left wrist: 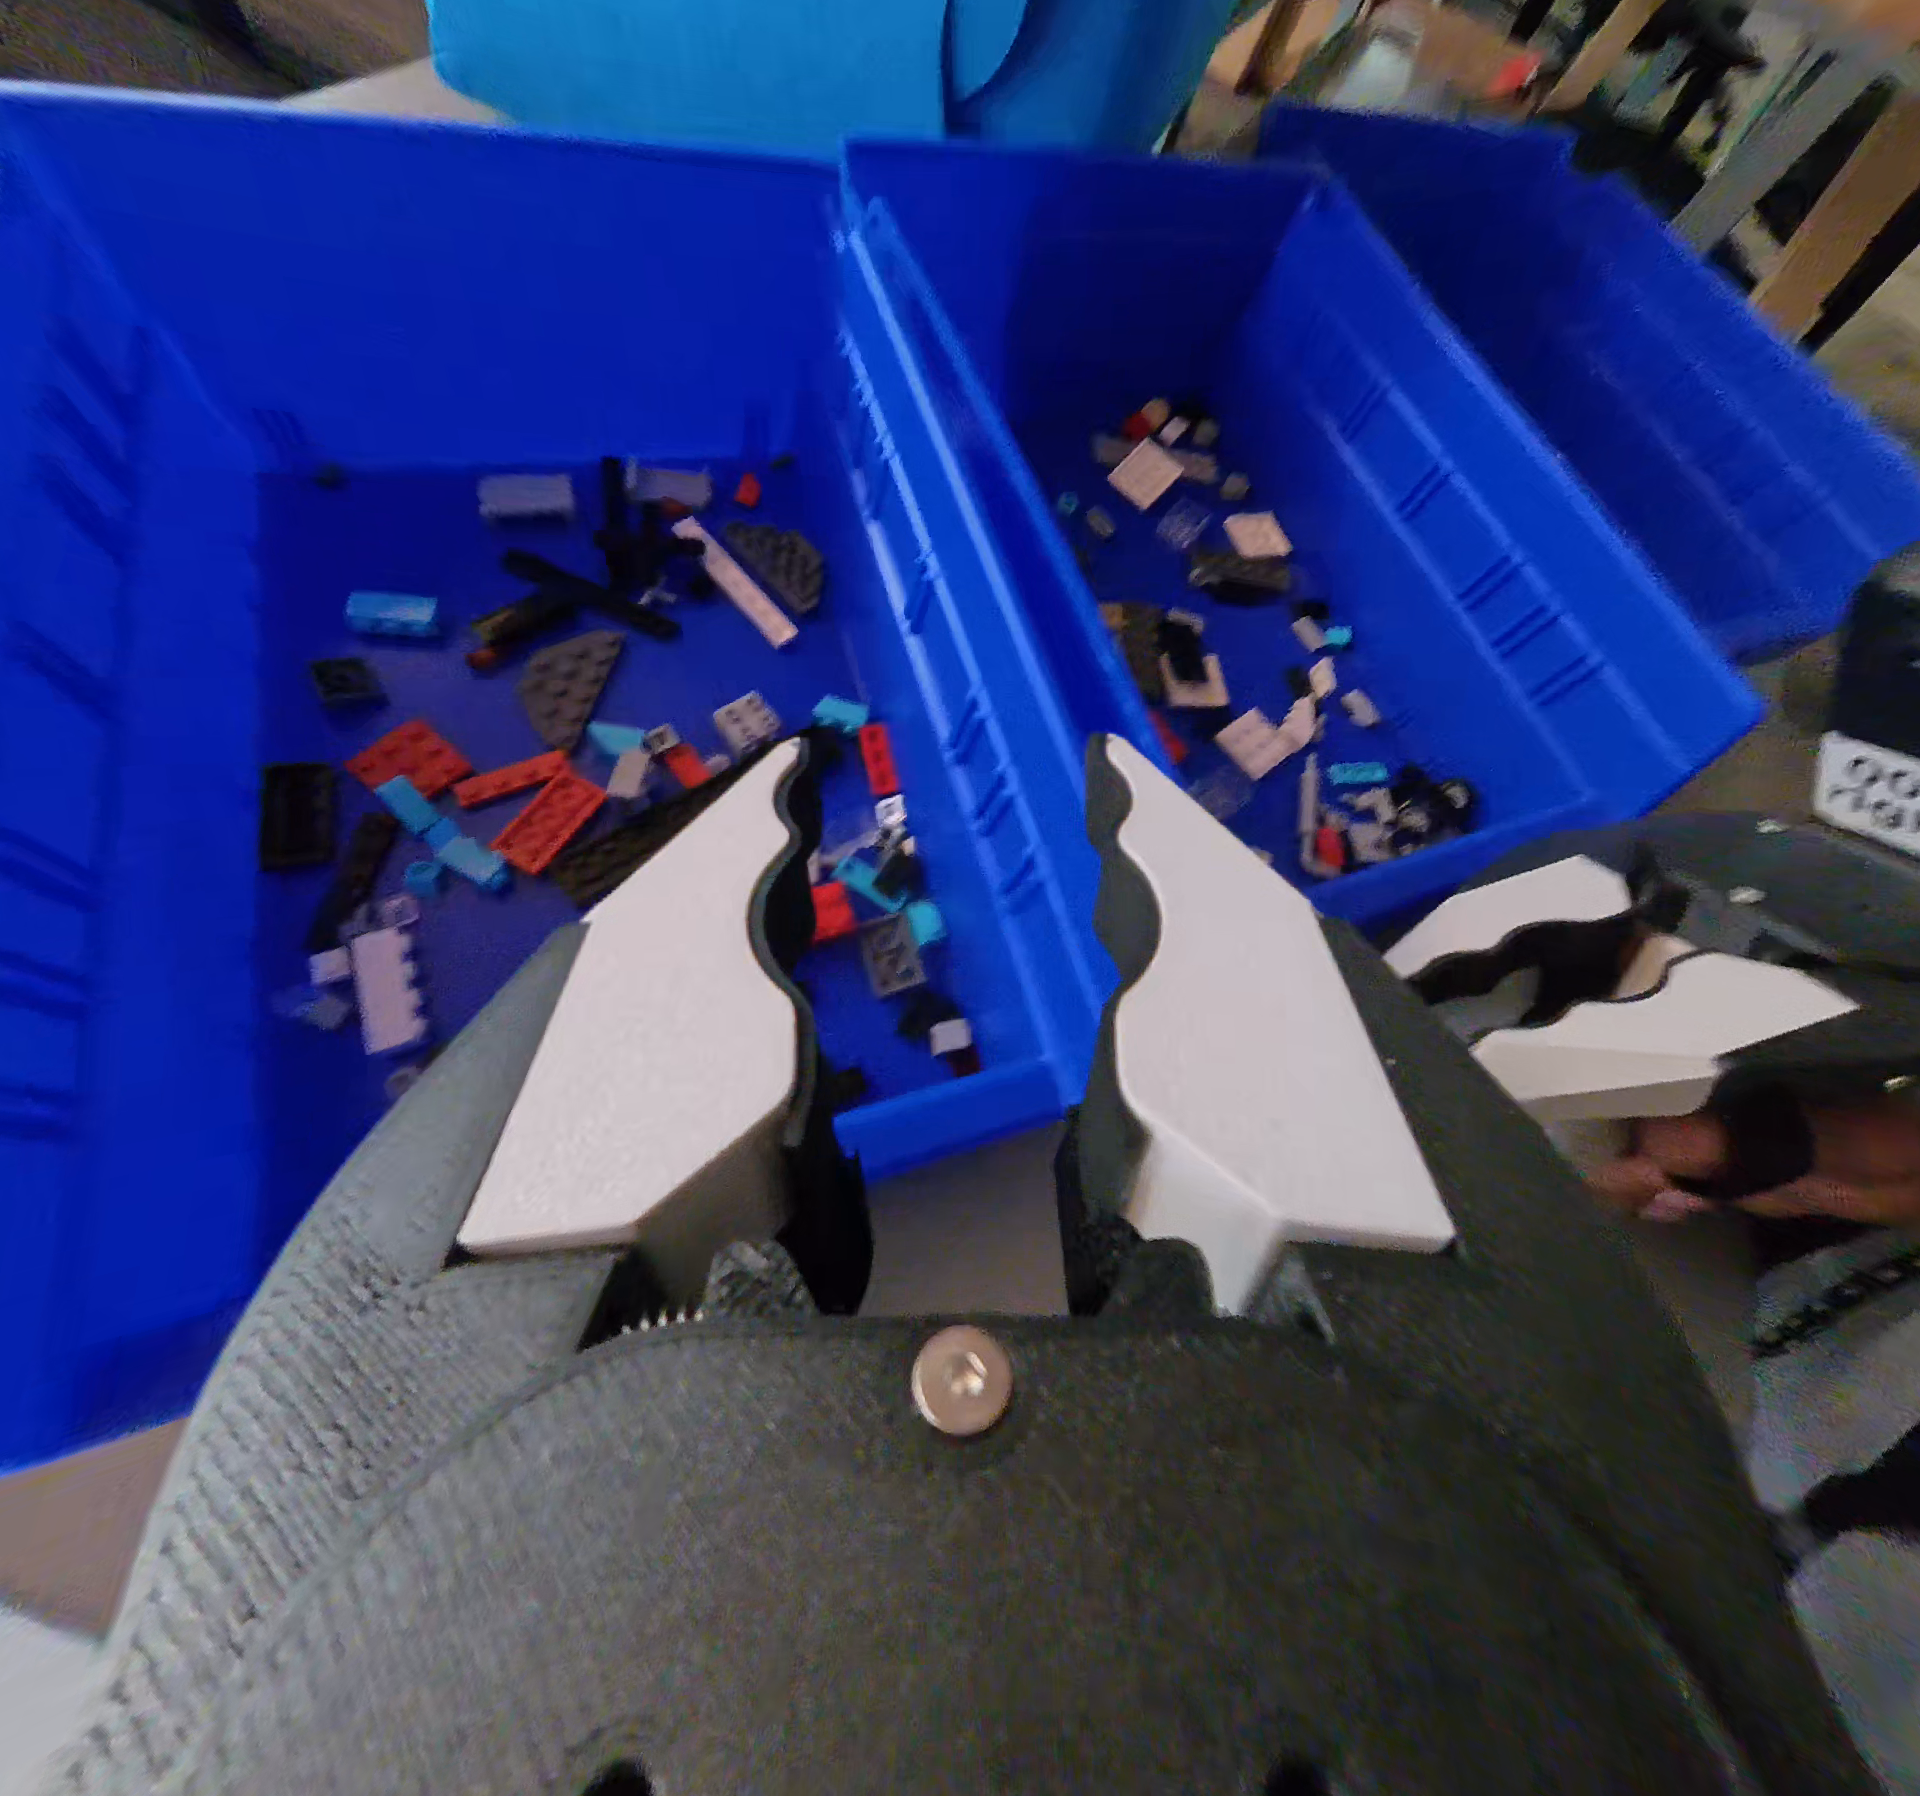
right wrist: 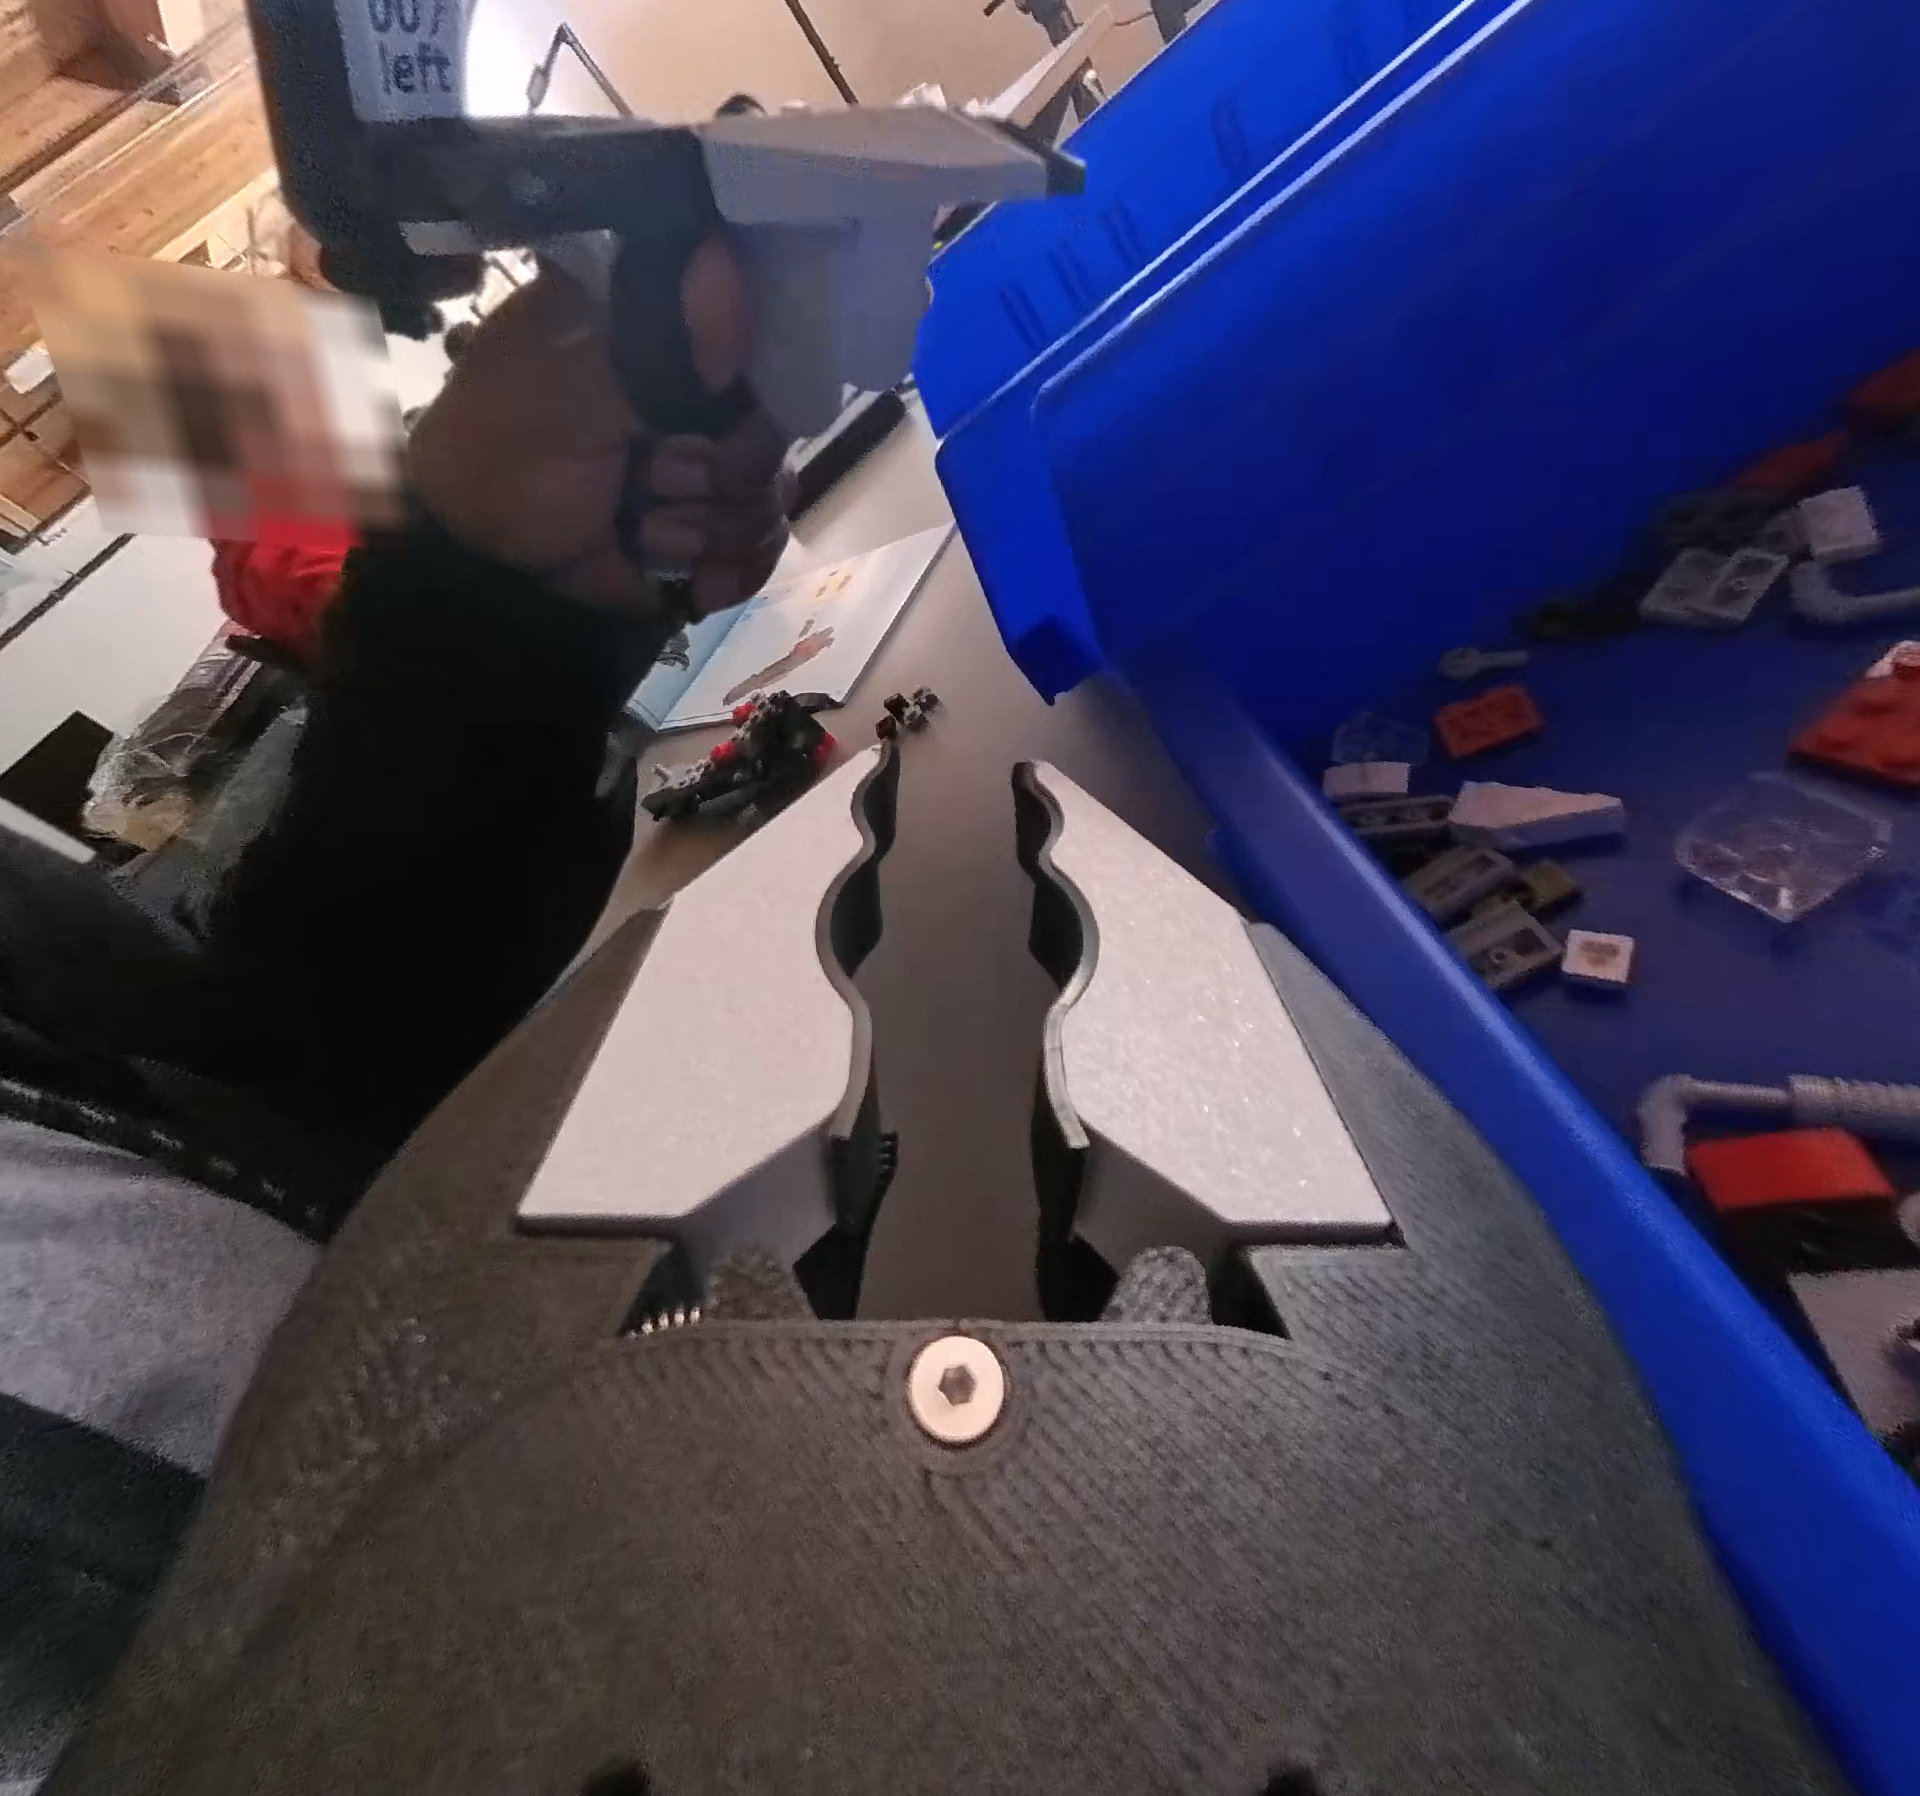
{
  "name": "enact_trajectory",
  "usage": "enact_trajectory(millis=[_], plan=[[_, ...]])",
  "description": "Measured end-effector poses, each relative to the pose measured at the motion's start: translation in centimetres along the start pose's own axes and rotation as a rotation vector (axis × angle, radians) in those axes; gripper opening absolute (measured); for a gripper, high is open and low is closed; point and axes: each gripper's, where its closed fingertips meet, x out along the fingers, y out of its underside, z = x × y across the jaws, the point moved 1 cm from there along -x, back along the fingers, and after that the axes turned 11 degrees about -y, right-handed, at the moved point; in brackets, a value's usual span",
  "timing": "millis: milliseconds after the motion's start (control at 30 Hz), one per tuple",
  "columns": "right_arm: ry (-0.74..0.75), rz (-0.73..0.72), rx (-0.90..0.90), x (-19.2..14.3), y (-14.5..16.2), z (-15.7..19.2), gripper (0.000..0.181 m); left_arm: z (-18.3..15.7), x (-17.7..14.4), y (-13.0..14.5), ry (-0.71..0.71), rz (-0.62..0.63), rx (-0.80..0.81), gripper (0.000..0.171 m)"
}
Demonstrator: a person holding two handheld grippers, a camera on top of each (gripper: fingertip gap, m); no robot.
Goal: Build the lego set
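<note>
In the left wrist view, the left gripper (left wrist: 945, 759) hangs over the near corner of a large blue bin (left wrist: 125, 666), its fingers (left wrist: 665, 998) spread apart and empty. Loose lego pieces (left wrist: 540, 790), red, black, grey and light blue, litter that bin's floor; a second blue bin (left wrist: 1475, 541) beside it holds more.

In the right wrist view, the right gripper (right wrist: 954, 770) points along the dark bench (right wrist: 956, 1071), fingers apart, empty. Ahead lie a partly built black-and-red lego model (right wrist: 748, 749) and an open instruction booklet (right wrist: 800, 634).
</note>
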Motion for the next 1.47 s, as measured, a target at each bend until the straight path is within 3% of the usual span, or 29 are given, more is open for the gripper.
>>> enact_trajectory(millis=[267,533,733,900,1100,1467], plan=[[-0.065,0.036,0.010,-0.5,0.4,0.6,0.026,-4.6,1.8,-2.7,0.017,-0.051,0.039,0.051],[-0.059,0.039,0.026,-1.1,0.3,0.1,0.027,-5.0,3.3,-3.1,-0.021,-0.065,0.038,0.050],[-0.048,0.044,0.037,-1.0,0.4,-0.1,0.027,-3.8,2.3,-3.2,-0.042,-0.150,0.015,0.048],[-0.037,0.040,0.038,-1.0,0.4,-0.3,0.027,0.1,0.9,-2.7,-0.170,-0.221,-0.043,0.048],[-0.029,0.041,0.040,-1.0,0.4,-0.4,0.027,3.7,1.6,0.6,-0.240,-0.151,-0.174,0.048],[-0.047,0.099,0.042,-0.5,1.1,-0.2,0.027,3.8,4.1,3.0,-0.246,-0.085,-0.181,0.048]])
